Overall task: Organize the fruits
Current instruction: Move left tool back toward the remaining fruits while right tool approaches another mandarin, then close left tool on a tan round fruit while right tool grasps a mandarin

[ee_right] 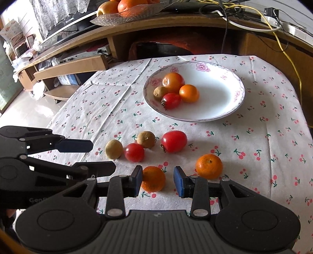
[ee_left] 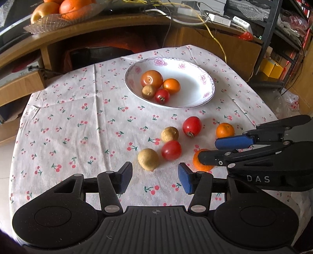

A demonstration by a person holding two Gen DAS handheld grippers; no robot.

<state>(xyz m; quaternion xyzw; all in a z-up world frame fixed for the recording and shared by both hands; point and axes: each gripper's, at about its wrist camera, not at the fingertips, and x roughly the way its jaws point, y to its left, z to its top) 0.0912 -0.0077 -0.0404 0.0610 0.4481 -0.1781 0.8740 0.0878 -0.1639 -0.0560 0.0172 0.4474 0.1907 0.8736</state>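
Counter is covered w/ a cherry-print cloth (ee_left: pixel 78 109). A white plate (ee_left: pixel 195 97) w/ pink flowers on the rim is set toward the far side, and 4 fruits are already piled in its left half: a big persimmon (ee_left: pixel 151 78), a mandarin (ee_left: pixel 171 86), a brown longan (ee_left: pixel 148 91) and a red tomato (ee_left: pixel 162 96), all touching each other.

6 more fruits are left loose on the cloth, nearer than the plate: 2 longans (ee_right: pixel 114 149) (ee_right: pixel 146 139), a round tomato (ee_right: pixel 134 152) wedged btwn them, an oblong tomato (ee_right: pixel 173 141) just to the right, and 2 mandarins.

Right tool (ee_right: pixel 157 180) is held low w/ jaws spread apart, nothing gripped. The near mandarin (ee_right: pixel 153 178) is sat btwn the blue pads, pressed up against the left pad (ee_right: pixel 138 180), w/ a gap on the right side. The other mandarin (ee_right: pixel 209 166) is just beside the right pad, outside the jaws.

Left tool (ee_left: pixel 154 176) is also released, jaws wide, empty, hung over the cloth w/ a longan just ahead of its gap.

A glass dish (ee_right: pixel 127 17) of bigger fruit is seen on the wooden shelf behind, along w/ cables.
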